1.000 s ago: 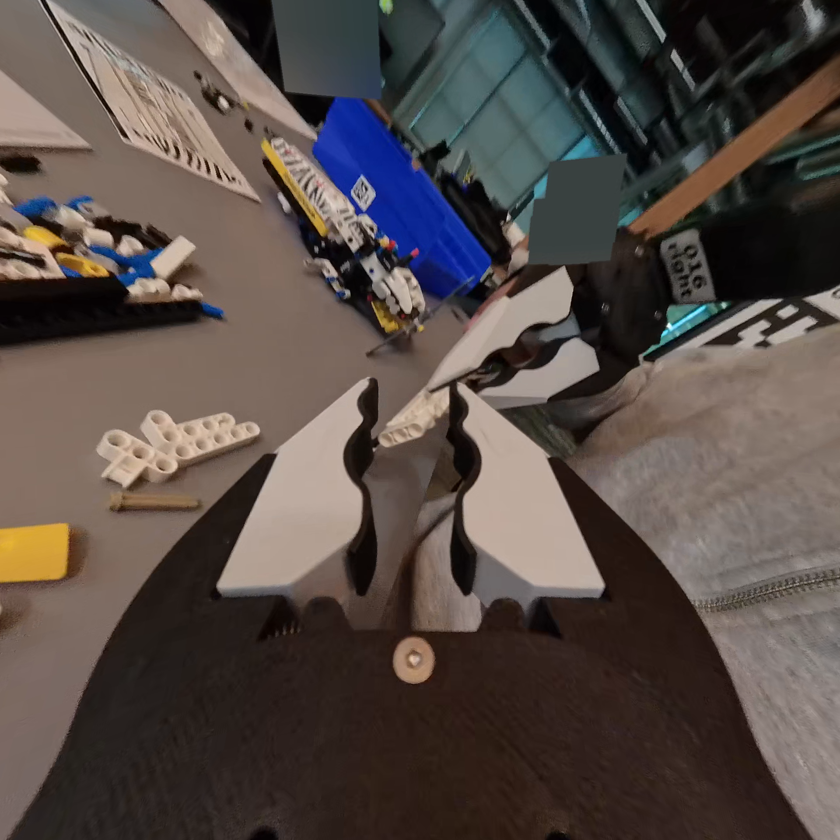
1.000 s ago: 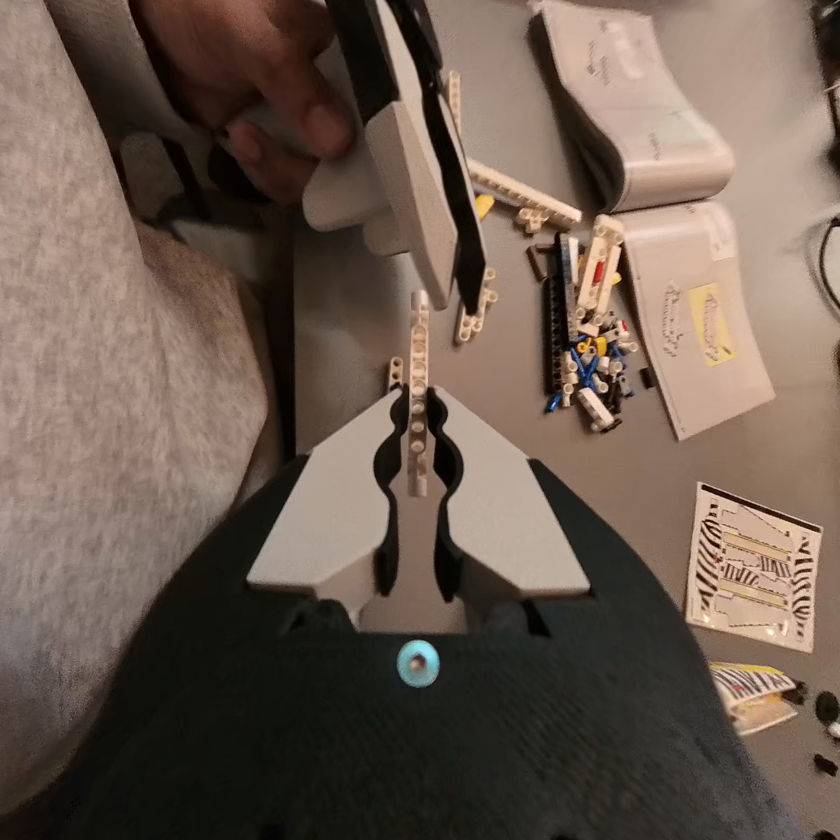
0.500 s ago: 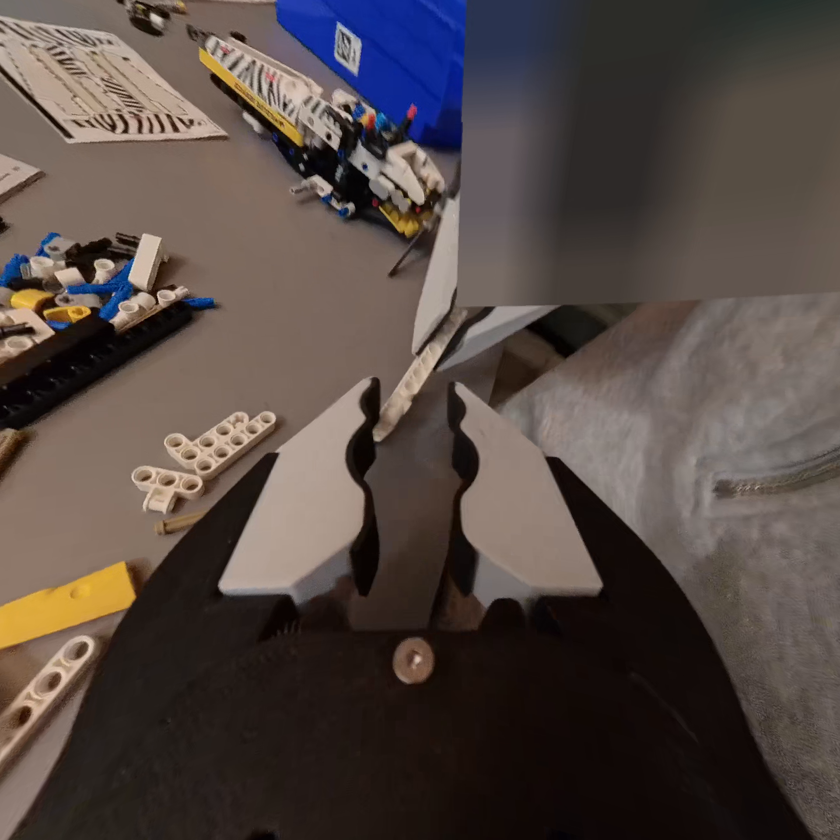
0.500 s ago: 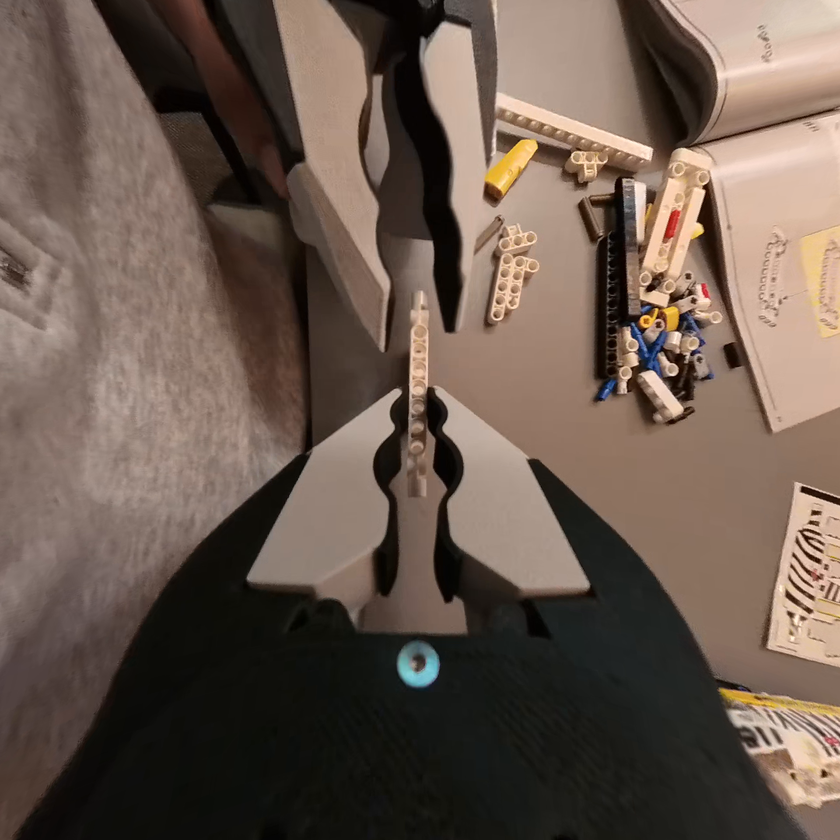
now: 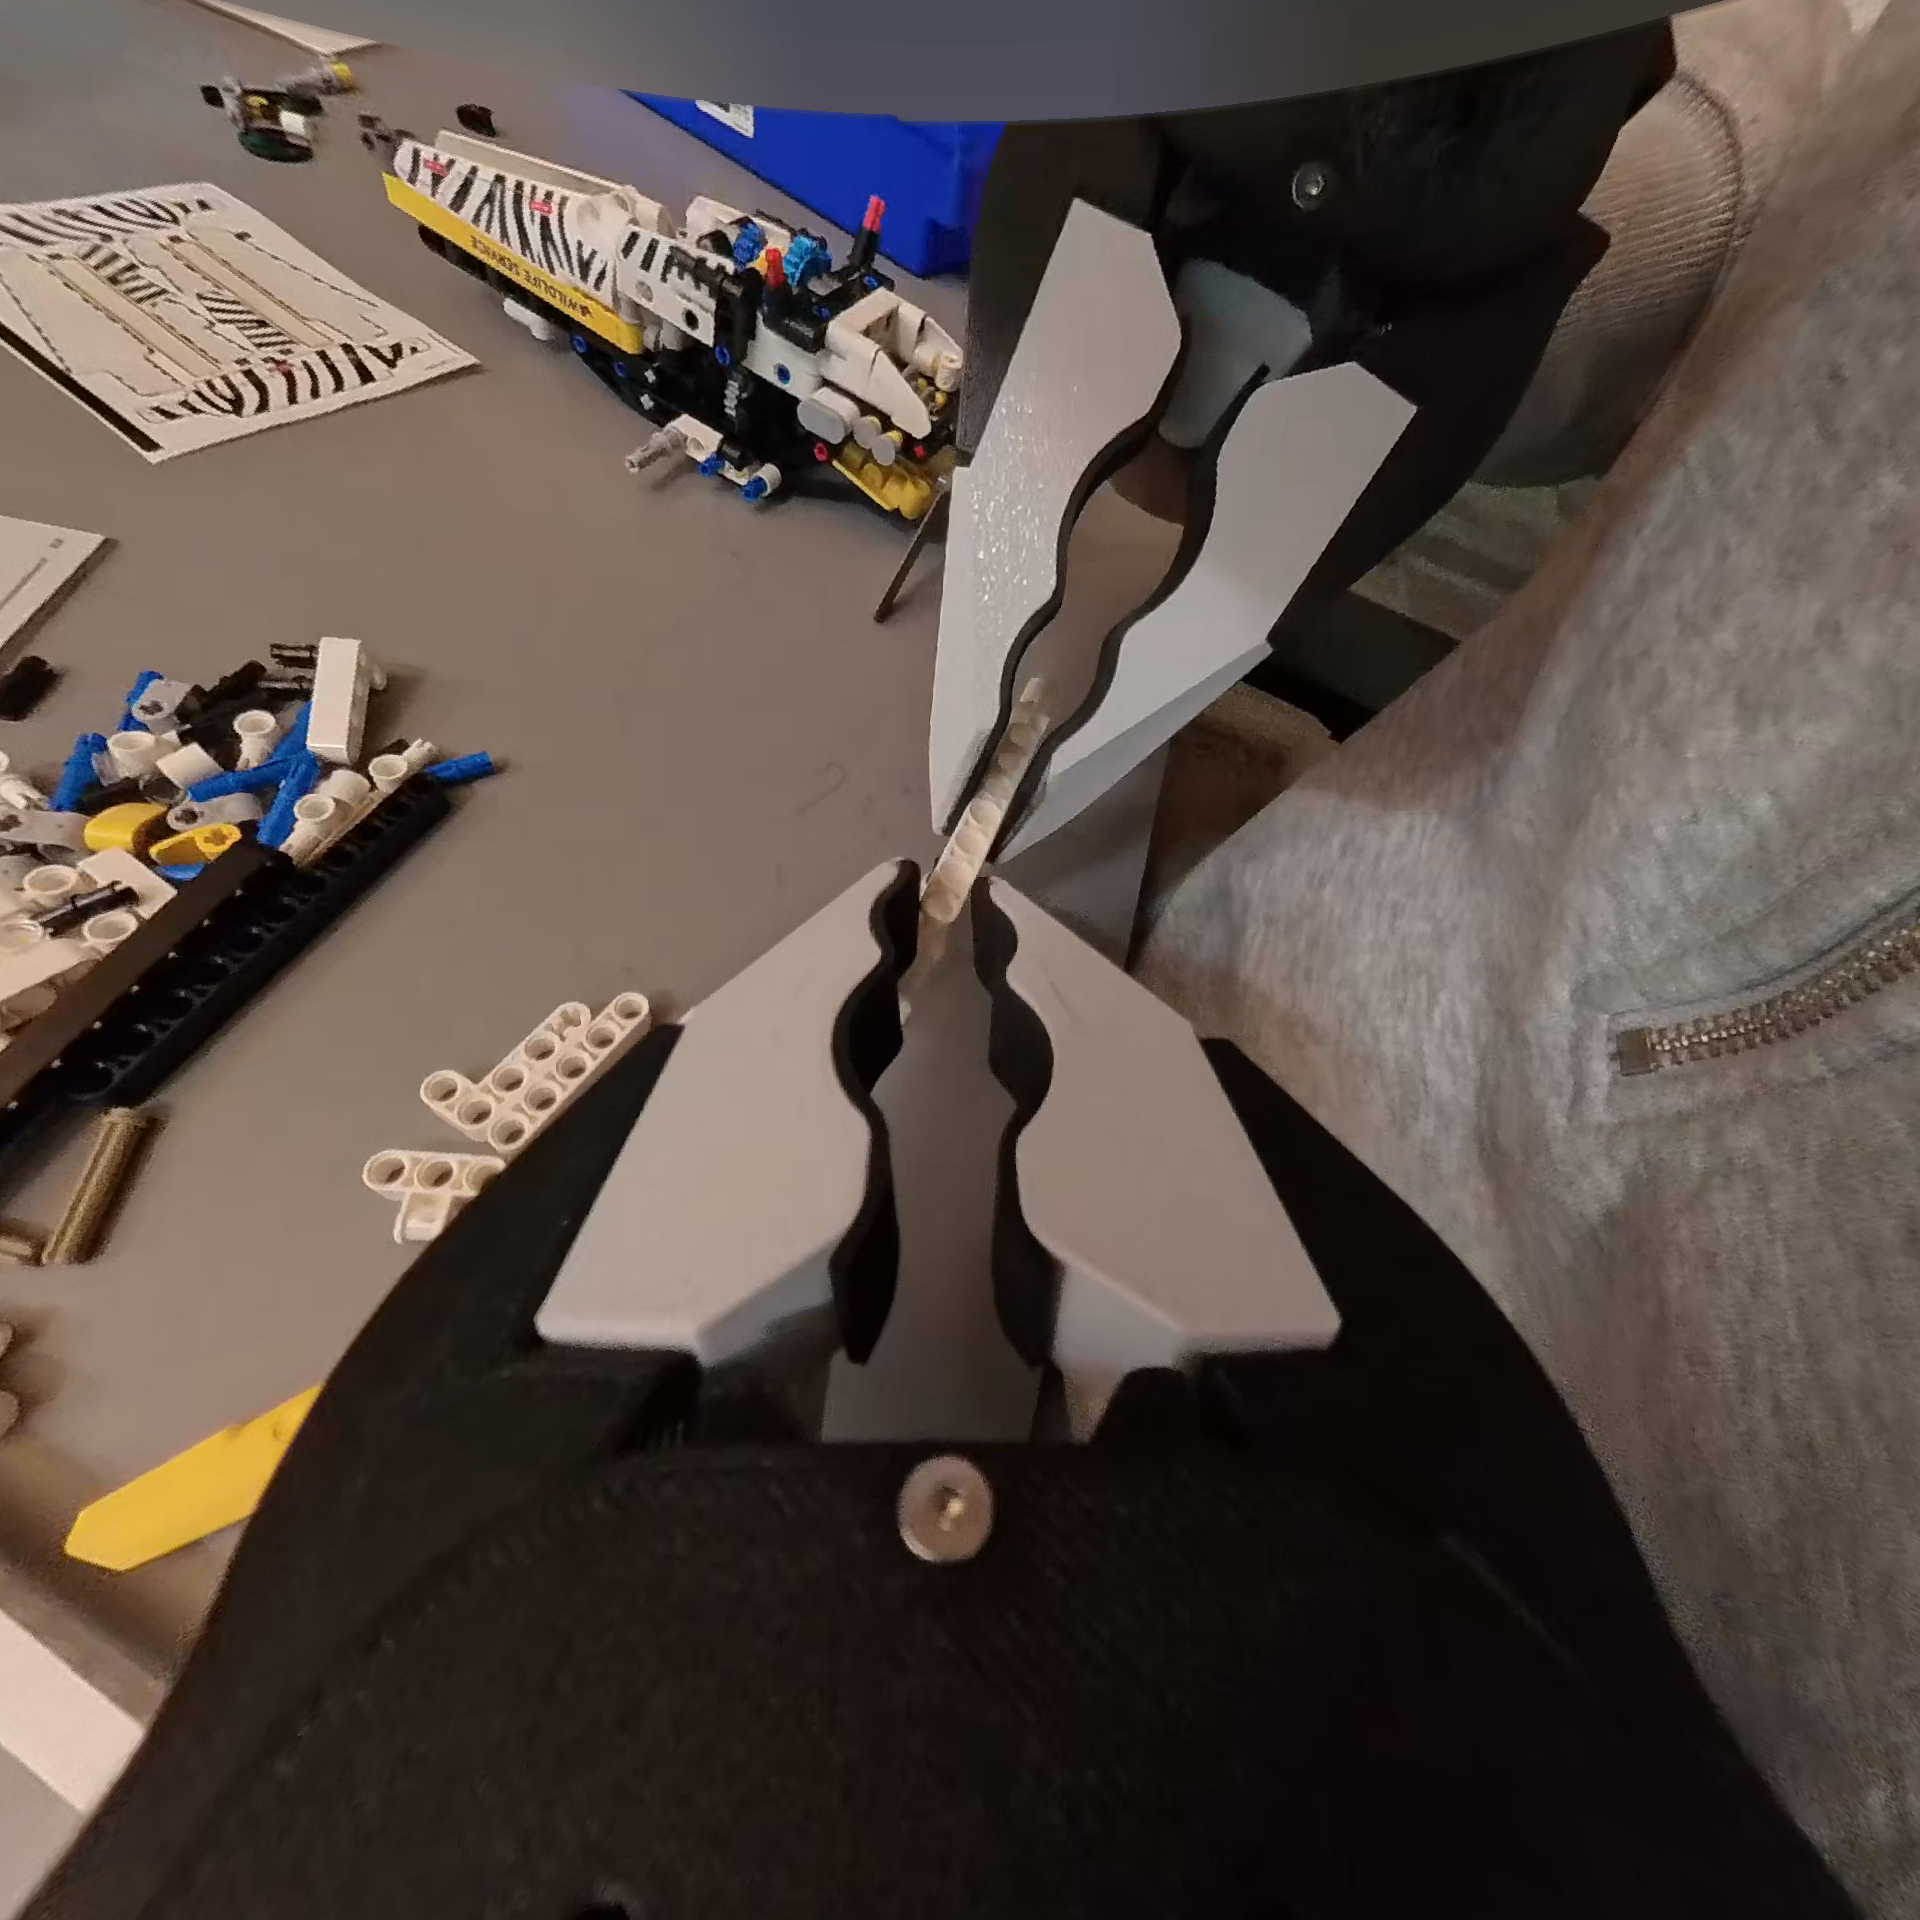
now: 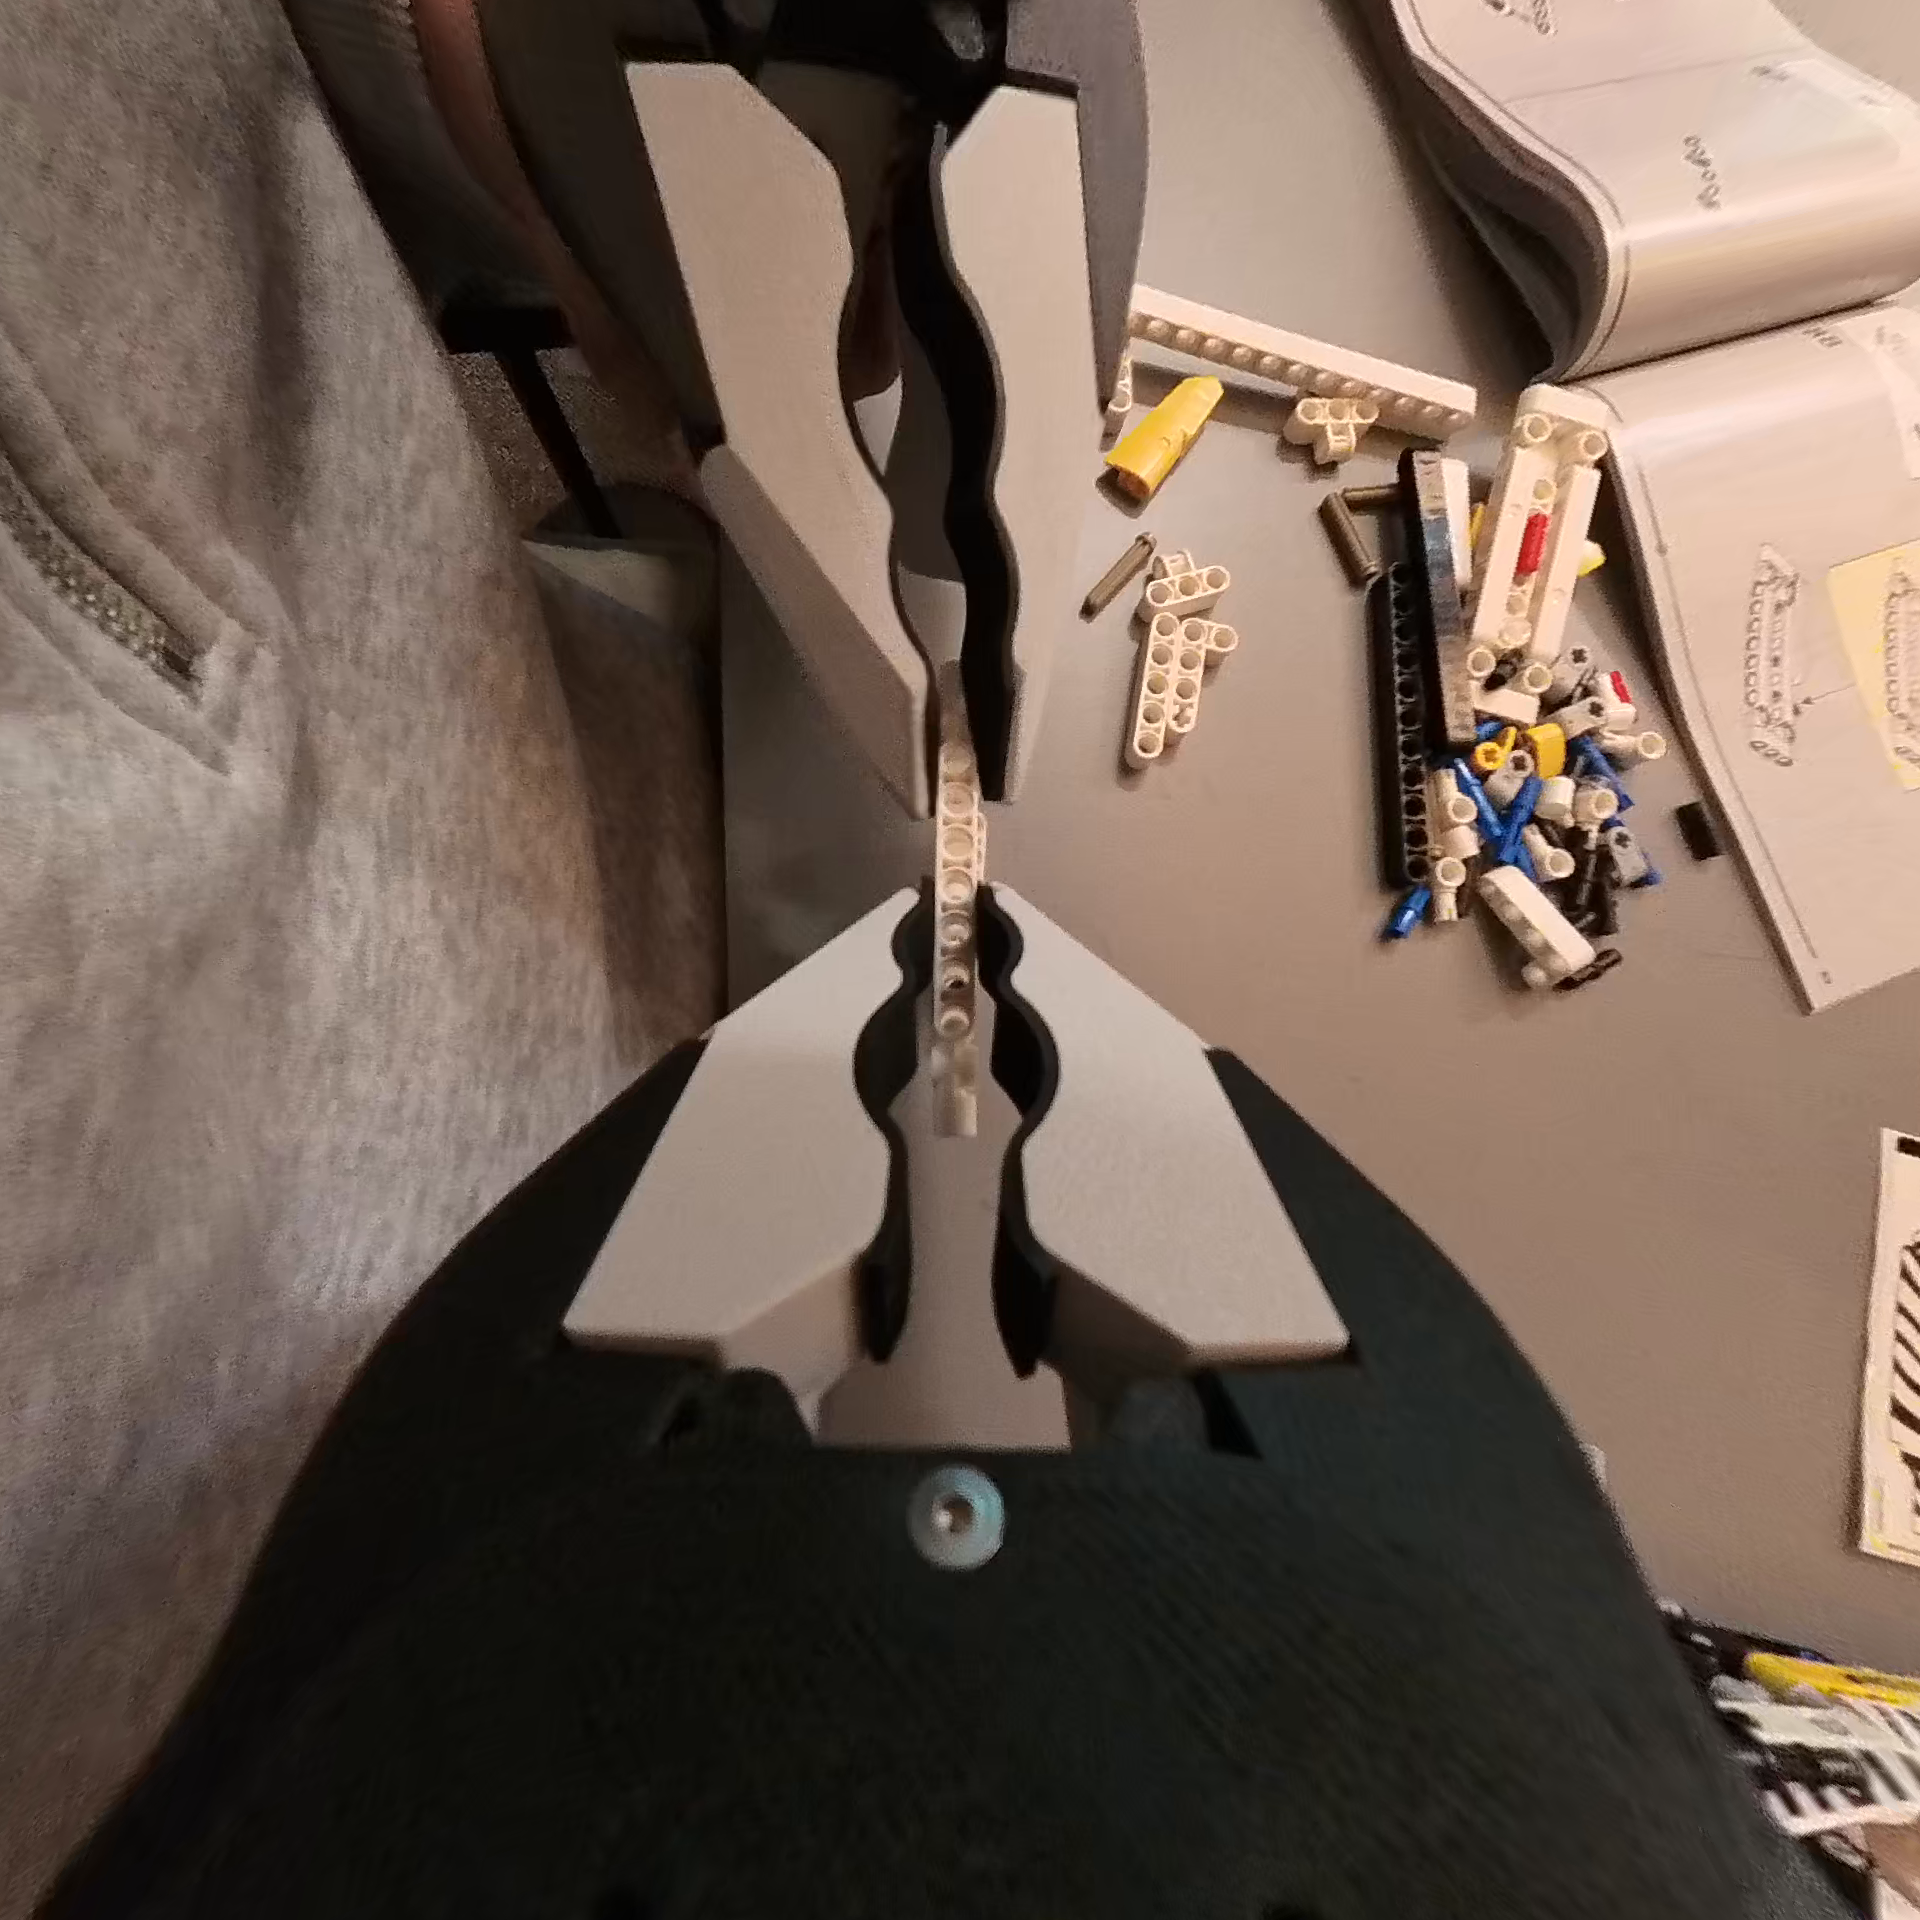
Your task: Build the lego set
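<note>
Your right gripper (image 6: pixel 954 894) is clamped on the white beam (image 6: pixel 958 914), its long axis running straight out between the fingers. Your left gripper (image 5: pixel 943 883) faces it tip to tip — fingers apart around the beam's free end, not yet closed.

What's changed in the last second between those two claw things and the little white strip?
The left gripper has closed in on the white beam, whose free end now sits between its fingers, seemingly touching one; whether it grips is unclear. The right gripper stayed shut on the beam, and the loose parts pile on the table did not move.
</note>
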